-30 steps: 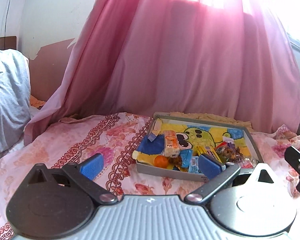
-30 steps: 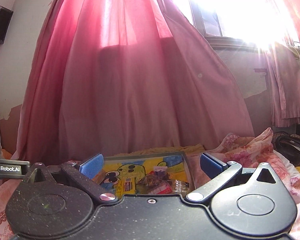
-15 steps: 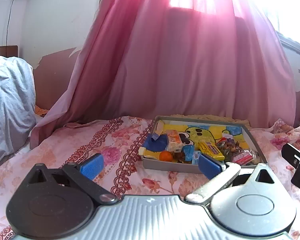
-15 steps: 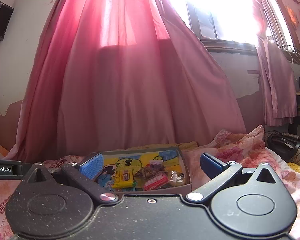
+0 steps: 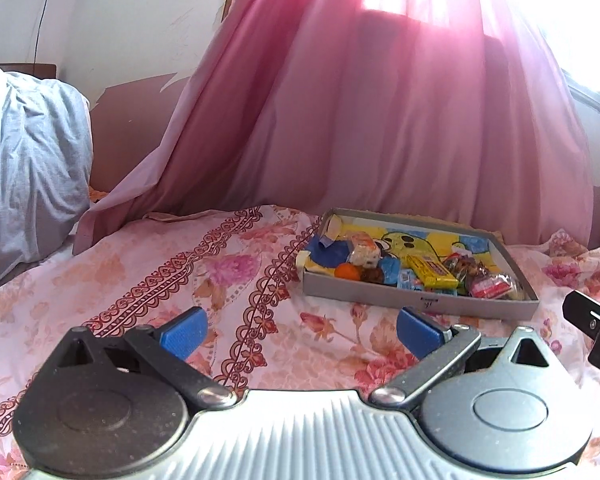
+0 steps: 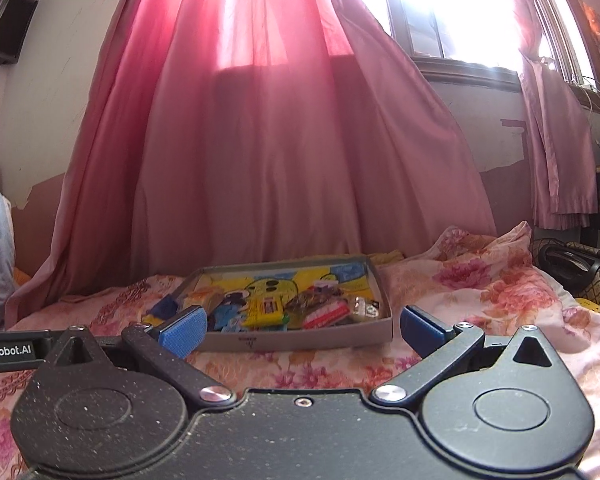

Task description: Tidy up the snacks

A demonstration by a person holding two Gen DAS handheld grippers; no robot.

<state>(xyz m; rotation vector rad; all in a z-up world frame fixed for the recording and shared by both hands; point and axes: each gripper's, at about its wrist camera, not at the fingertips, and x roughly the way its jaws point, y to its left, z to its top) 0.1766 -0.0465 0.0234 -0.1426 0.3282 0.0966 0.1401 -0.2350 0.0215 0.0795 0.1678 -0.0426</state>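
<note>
A shallow grey box (image 5: 380, 290) (image 6: 300, 340) with a yellow cartoon lining lies on the flowered bed sheet. It holds several wrapped snacks: an orange sweet (image 5: 348, 271), a yellow packet (image 5: 430, 270) (image 6: 265, 310), a red and white packet (image 5: 490, 285) (image 6: 326, 312) and a blue piece (image 5: 332, 252). My left gripper (image 5: 300, 332) stands open over the sheet, short of the box and to its left, with nothing between its fingers. My right gripper (image 6: 302, 328) is open too, just in front of the box's near wall.
A pink curtain (image 5: 360, 120) hangs right behind the box. A grey-blue pillow (image 5: 28, 168) lies at the far left. The flowered sheet (image 5: 180, 272) spreads left of the box. A dark fan-like object (image 6: 572, 268) sits at the right beside the bed. The right gripper's body (image 5: 592, 320) shows at the left view's right edge.
Both grippers have drawn back from the box, which now lies farther off and fully in view. Both stay open and hold nothing.
</note>
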